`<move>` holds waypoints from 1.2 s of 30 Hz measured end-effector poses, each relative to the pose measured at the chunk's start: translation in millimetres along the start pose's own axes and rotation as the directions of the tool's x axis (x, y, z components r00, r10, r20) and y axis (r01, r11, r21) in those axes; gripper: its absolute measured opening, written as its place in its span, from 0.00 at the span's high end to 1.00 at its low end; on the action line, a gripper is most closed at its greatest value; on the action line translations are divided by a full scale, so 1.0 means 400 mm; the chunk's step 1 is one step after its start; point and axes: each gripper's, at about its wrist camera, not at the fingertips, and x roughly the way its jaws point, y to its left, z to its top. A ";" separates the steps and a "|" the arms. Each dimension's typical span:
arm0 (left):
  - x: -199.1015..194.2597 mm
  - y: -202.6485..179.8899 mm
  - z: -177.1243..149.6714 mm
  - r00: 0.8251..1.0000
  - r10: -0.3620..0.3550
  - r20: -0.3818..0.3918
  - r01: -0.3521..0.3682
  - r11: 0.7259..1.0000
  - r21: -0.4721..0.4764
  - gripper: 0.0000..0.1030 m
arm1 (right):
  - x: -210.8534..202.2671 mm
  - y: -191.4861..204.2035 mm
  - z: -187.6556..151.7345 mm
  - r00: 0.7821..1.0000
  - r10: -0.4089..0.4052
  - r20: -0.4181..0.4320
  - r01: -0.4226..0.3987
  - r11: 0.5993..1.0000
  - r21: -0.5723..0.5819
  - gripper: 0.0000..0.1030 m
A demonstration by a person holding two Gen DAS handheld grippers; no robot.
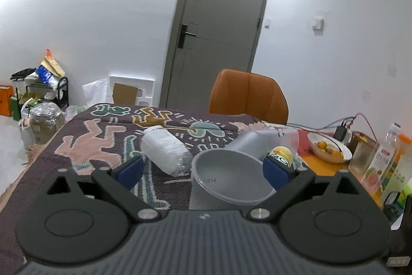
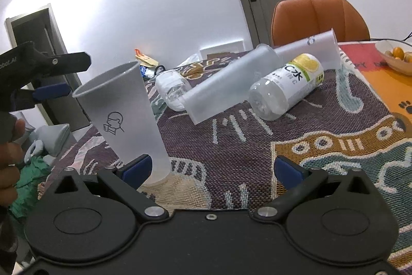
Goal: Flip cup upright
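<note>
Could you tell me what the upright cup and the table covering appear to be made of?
The cup looks like frosted, translucent plastic: matte grey wall, thin rim, printed line drawing. The covering appears to be woven textile, with visible coarse weave and patterned yarns.

I see bright ceiling glare washing the upper wall (image 1: 108, 4). Fisheye bends the door (image 1: 221, 25) and darkens the corners. Shadows are soft; the pictures are slightly soft, the door edge blurred.

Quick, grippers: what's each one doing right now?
Left gripper: open, fingers either side of the upright cup, not clamped.
Right gripper: open, holding nothing.
</note>
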 end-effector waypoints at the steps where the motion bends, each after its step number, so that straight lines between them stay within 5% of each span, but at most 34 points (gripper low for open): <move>1: -0.010 0.005 -0.001 1.000 0.004 0.004 -0.004 1.000 -0.005 0.05 | -0.006 0.005 0.001 1.000 0.001 0.003 -0.001 1.000 -0.004 0.00; 18: -0.165 0.072 -0.088 1.000 0.015 0.012 -0.014 0.999 -0.049 0.00 | -0.108 0.121 -0.017 1.000 -0.010 0.030 0.013 0.994 -0.111 0.00; 36: -0.261 0.113 -0.148 0.998 0.032 -0.049 -0.035 0.998 -0.055 0.00 | -0.203 0.147 -0.031 0.999 -0.042 0.029 0.043 0.999 -0.020 0.00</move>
